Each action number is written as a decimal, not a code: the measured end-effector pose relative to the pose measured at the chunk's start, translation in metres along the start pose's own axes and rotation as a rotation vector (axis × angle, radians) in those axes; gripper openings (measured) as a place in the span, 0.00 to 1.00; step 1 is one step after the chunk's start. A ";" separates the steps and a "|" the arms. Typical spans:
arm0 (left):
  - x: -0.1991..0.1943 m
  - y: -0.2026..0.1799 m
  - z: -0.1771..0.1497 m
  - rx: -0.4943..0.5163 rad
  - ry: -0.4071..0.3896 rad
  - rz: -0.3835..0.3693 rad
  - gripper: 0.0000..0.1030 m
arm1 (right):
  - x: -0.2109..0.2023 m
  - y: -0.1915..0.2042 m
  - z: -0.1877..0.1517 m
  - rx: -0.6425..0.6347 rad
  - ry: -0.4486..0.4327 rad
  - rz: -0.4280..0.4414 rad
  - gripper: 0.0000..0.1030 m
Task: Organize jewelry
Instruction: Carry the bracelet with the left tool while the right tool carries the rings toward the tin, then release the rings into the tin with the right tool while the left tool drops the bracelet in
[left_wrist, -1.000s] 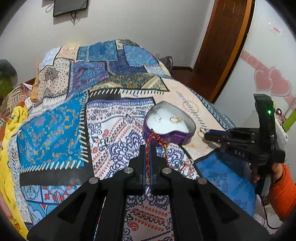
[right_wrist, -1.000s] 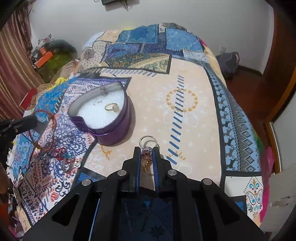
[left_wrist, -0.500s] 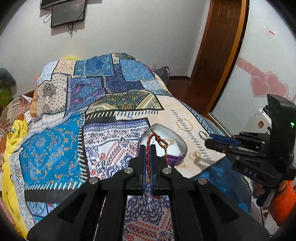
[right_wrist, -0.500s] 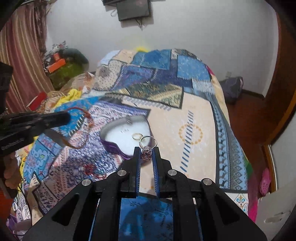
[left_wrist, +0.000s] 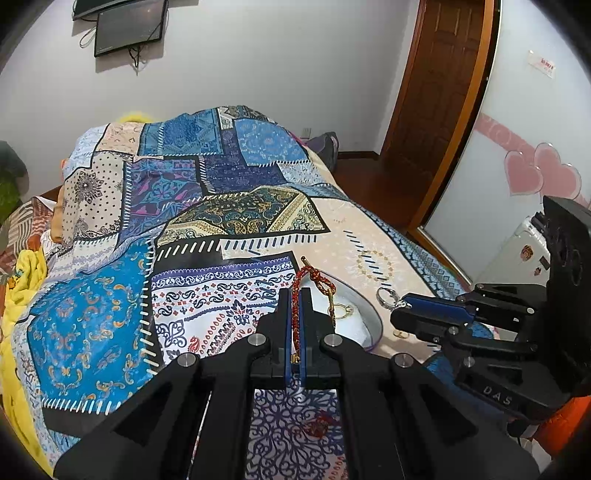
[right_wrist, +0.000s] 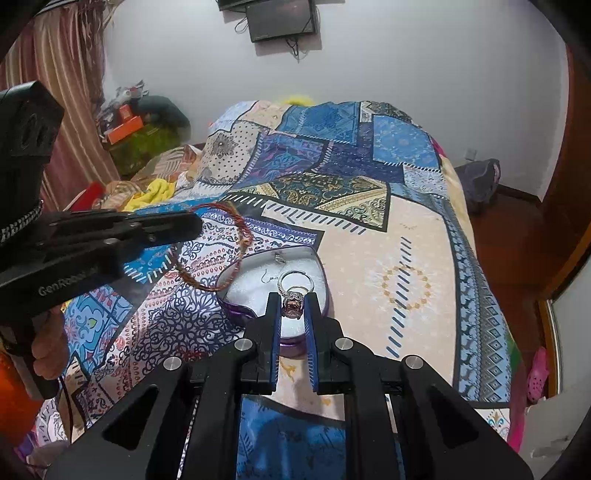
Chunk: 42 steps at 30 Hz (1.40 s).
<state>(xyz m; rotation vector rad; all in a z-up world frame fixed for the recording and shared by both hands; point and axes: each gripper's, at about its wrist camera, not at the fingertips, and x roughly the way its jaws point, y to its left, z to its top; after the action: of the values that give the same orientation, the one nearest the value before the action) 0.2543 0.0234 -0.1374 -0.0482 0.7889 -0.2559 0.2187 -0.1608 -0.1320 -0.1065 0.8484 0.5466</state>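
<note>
The left gripper (left_wrist: 295, 299) is clamped on a red-and-gold braided bracelet (left_wrist: 312, 275), whose loop hangs beyond its tips, above the heart-shaped purple box (right_wrist: 317, 266). The right gripper (right_wrist: 293, 306) pinches a silver ring (right_wrist: 293, 291) by its pink stone, just over the box's white lining; a gold ring (left_wrist: 343, 310) lies inside. The left gripper's body reads "GenRobot"; the right's reads "DAS".

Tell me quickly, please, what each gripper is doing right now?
Left gripper: shut on the red braided bracelet.
Right gripper: shut on the gemstone ring.
</note>
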 end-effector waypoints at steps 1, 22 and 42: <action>0.004 0.001 0.000 0.000 0.007 0.000 0.02 | 0.004 0.000 0.000 -0.002 0.006 0.002 0.11; 0.052 0.000 -0.006 0.014 0.100 -0.009 0.02 | 0.046 0.002 -0.002 -0.011 0.139 0.046 0.11; 0.034 -0.003 -0.010 0.031 0.106 0.032 0.03 | 0.032 0.006 0.001 -0.006 0.144 0.037 0.11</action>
<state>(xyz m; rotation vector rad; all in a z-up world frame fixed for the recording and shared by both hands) 0.2696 0.0126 -0.1677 0.0079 0.8900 -0.2417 0.2332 -0.1419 -0.1538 -0.1373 0.9905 0.5818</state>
